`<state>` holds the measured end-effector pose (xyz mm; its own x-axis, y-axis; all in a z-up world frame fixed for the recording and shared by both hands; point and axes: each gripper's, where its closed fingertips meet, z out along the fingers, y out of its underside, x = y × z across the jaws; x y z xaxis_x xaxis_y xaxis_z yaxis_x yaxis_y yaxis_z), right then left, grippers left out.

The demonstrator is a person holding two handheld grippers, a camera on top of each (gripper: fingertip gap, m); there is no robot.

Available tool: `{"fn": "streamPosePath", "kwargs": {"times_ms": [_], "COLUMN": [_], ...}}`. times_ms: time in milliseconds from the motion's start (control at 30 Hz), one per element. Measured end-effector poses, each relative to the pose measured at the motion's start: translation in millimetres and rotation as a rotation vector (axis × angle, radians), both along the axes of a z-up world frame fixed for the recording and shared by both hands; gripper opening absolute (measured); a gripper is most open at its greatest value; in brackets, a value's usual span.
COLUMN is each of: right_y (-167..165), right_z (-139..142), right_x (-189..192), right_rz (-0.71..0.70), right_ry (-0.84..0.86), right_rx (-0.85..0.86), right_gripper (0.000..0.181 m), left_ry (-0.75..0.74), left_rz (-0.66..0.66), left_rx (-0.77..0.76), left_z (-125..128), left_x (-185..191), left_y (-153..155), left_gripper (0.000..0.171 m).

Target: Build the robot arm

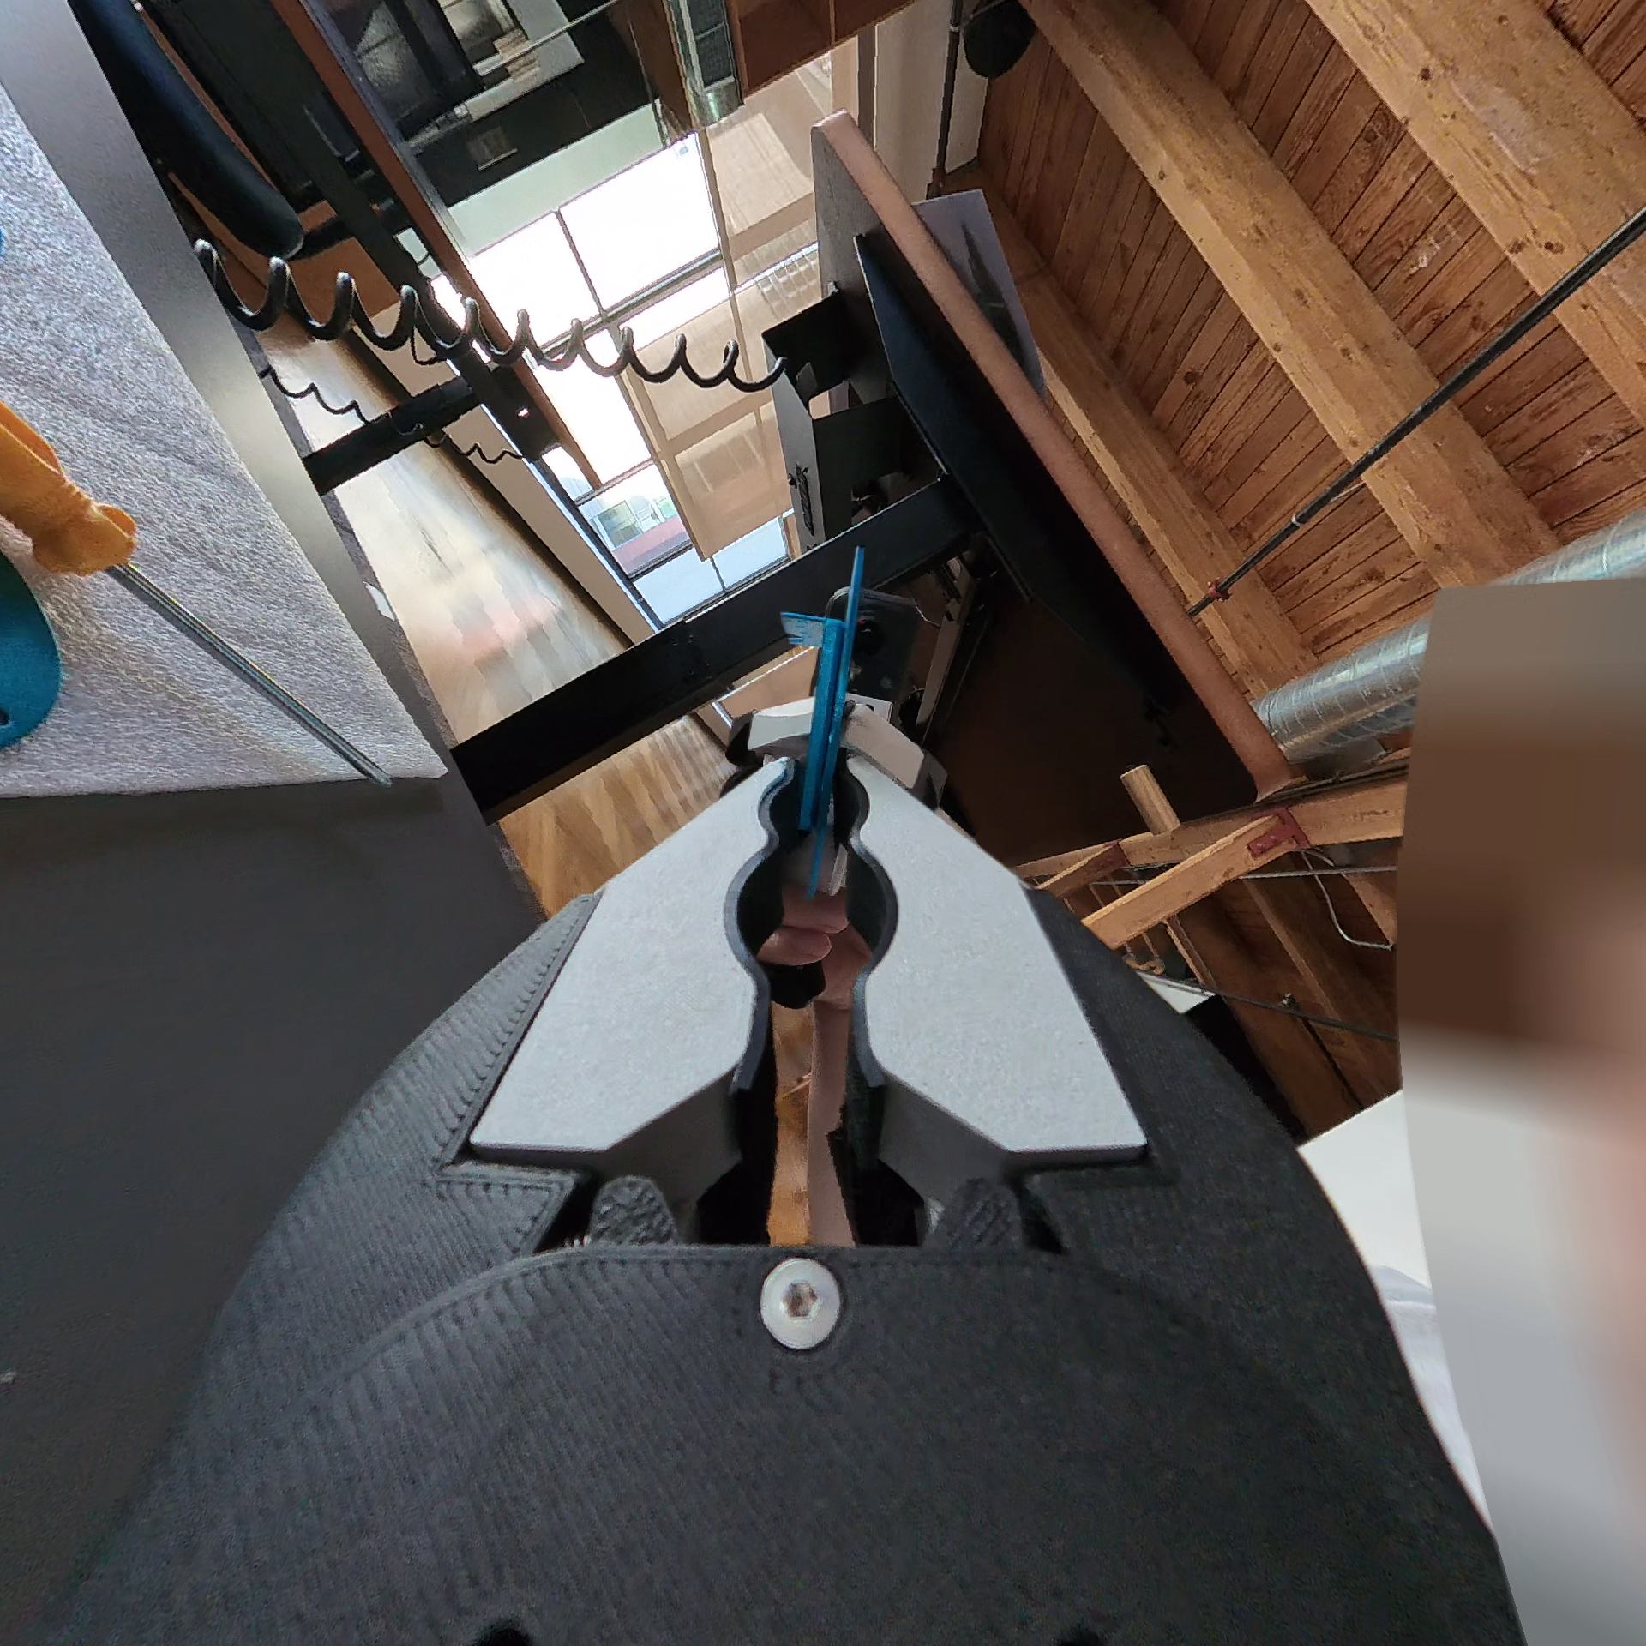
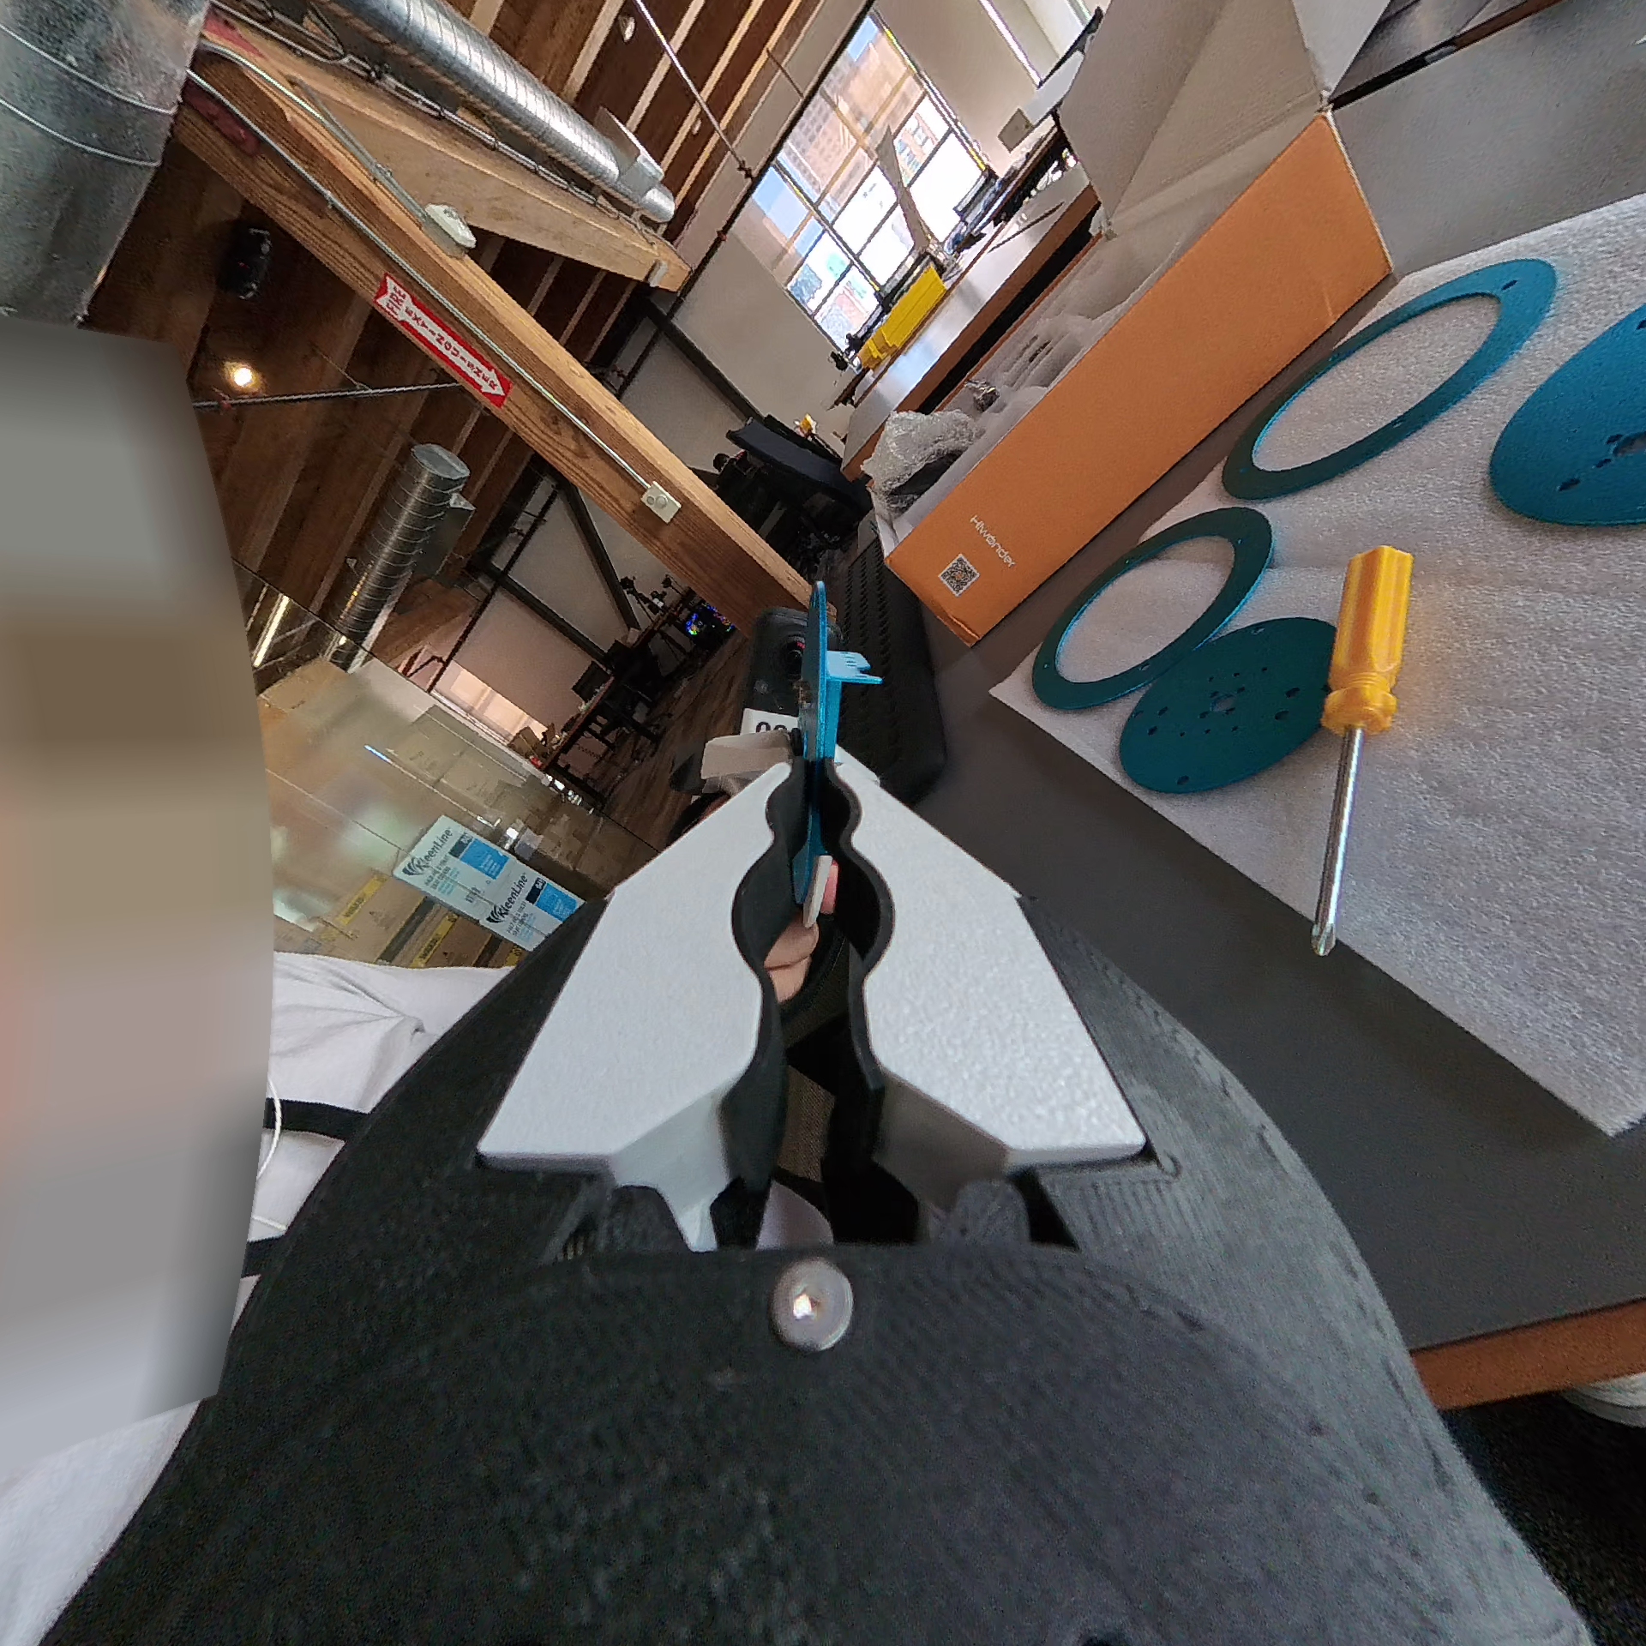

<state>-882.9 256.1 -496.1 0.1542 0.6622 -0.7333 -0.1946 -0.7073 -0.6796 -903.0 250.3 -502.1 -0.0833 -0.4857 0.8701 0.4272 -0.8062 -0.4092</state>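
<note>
My left gripper [image 1: 824, 788] is shut on the edge of a thin blue plate [image 1: 833, 677], seen edge-on and held up in the air. A small light-blue bracket [image 1: 802, 628] sticks out from the plate. My right gripper [image 2: 815, 779] is shut on the same blue plate [image 2: 815, 677] from the opposite side, with the bracket [image 2: 851, 668] pointing right. The two grippers face each other. The right gripper's white fingers [image 1: 886, 744] show just beyond the plate in the left wrist view. A hand shows behind the jaws in both views.
On the dark table [image 2: 1158, 980] lies a white foam sheet [image 2: 1470, 846] with a yellow-handled screwdriver [image 2: 1363, 641], two teal rings [image 2: 1149, 615], and two teal discs [image 2: 1225, 704]. An open orange box [image 2: 1140, 392] stands behind. A coiled black cable [image 1: 499, 338] hangs to the left. My left and right fingertips are right by each other.
</note>
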Motion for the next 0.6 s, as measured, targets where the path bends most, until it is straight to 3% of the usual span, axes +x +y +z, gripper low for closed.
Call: {"fn": "streamPosePath", "kwargs": {"times_ms": [133,233,267,433,500,600], "right_y": [10.3,25.9,24.3,-5.8,-4.4,0.0], "right_z": [-6.3,-3.6,1.6,2.1,-4.6,-7.5], "right_x": [2.2,16.2,18.6,-8.6,-14.3,-23.8], "right_rz": [-0.060,-0.220,-0.245,-0.087,-0.067,-0.060], "right_ry": [-0.048,-0.277,-0.382,-0.923,-1.087,-1.177], "right_rx": [0.058,0.334,0.463,0.912,0.984,1.039], "right_gripper": [0.004,0.022,0.018,0.015,0.016,0.014], "left_ry": [0.046,0.067,0.076,0.119,0.123,0.143], "left_rz": [0.043,0.088,0.104,0.166,0.192,0.210], "left_rx": [0.001,-0.011,-0.012,0.009,0.029,0.063], "left_z": [-3.4,-5.8,-6.9,-8.6,-6.0,-3.3], "left_x": [0.9,-1.0,-2.3,-2.6,-2.3,-1.1], "left_y": [6.1,15.2,18.1,24.2,24.1,22.0], "left_gripper": [0.003,0.003,0.002,0.003,0.003,0.003]}}
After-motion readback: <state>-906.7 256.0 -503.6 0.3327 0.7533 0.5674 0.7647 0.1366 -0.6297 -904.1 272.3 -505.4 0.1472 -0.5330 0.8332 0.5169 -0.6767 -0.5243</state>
